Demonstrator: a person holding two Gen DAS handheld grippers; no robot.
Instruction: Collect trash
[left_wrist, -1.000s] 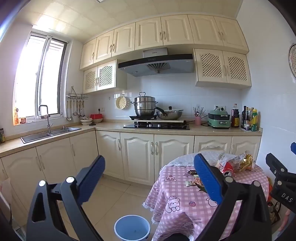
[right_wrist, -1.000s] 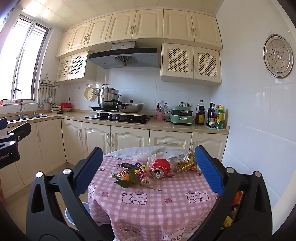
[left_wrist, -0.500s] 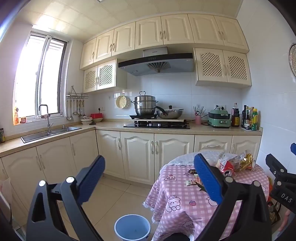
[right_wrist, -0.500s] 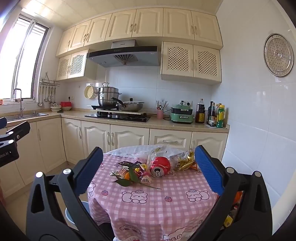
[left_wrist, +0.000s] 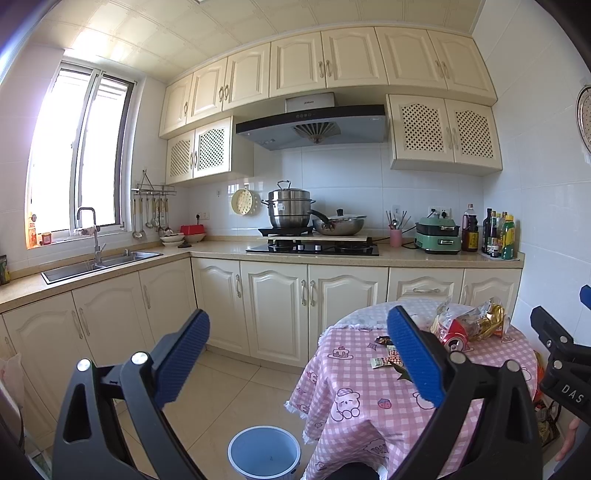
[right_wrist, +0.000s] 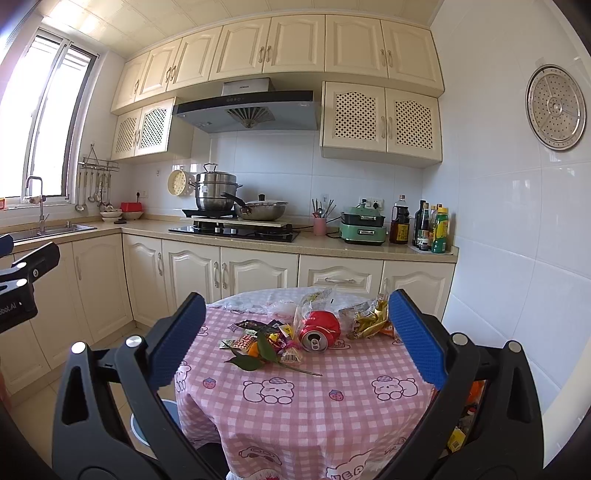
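- Left wrist view: left gripper (left_wrist: 297, 354) held wide apart, nothing between the blue pads (left_wrist: 181, 357), up in the air over the floor, well short of the table (left_wrist: 354, 391).
- Same view: blue bin (left_wrist: 263, 451) stands on the tile floor just left of the table's hanging pink checked cloth, looks empty inside.
- Same view: trash sits on the far part of the table – red can (left_wrist: 455, 334) on its side, crinkled gold wrapper (left_wrist: 487, 322) beside it, small packets (left_wrist: 382, 362) nearer the left edge; the right pad covers part of the pile.
- Same view: part of the right gripper shows at the right border; framing almost identical to a second ago, only a slight shift.
- Right wrist view: right gripper (right_wrist: 297, 334) wide, empty, aimed at the table (right_wrist: 295, 406), not touching anything.
- Same view: red can (right_wrist: 320, 331) lies with its opening toward the camera, gold wrapper (right_wrist: 369, 320) just right of it, clear bag (right_wrist: 314, 297) behind, leafy twig (right_wrist: 258, 358) with an orange bit and packets (right_wrist: 243, 338) left of the can.
- Same view: bin rim (right_wrist: 138, 428) peeks out at lower left, mostly hidden by the left finger.
- Same view: the pile sits a little higher and nearer in frame than a second ago; the trash itself is unmoved.
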